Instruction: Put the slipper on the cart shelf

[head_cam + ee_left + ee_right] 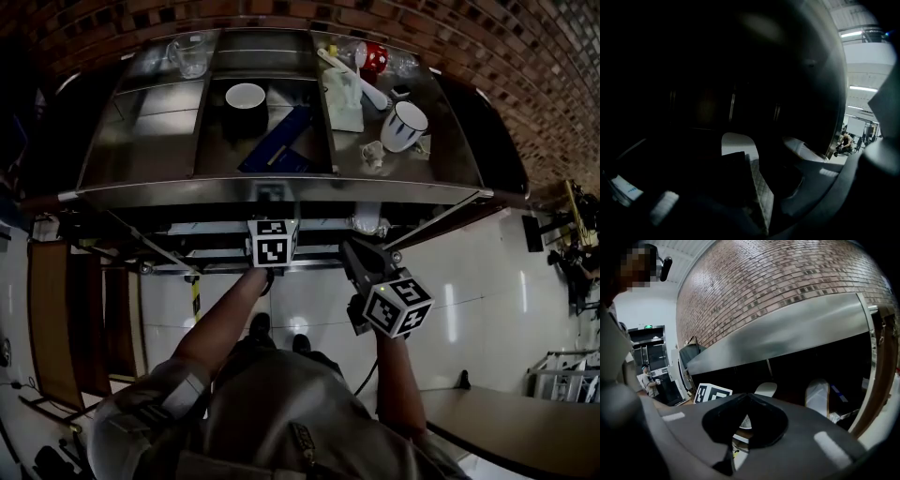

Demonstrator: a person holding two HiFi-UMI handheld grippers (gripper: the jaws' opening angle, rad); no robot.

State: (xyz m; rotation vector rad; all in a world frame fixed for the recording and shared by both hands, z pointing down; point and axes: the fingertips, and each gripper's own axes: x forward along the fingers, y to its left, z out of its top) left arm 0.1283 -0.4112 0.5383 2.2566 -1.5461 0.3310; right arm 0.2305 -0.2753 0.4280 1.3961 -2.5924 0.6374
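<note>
Left gripper (773, 164) sits under the cart (281, 192), slipper (735, 142) dim ahead

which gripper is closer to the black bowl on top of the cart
Left. The left gripper reaches under the cart top, just in front of the black bowl; the right gripper sits farther back from the cart and off to the right.

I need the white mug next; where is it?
Head view: the white mug sits on top of the cart, in its right compartment, below the red cup and right of the white container.
</note>
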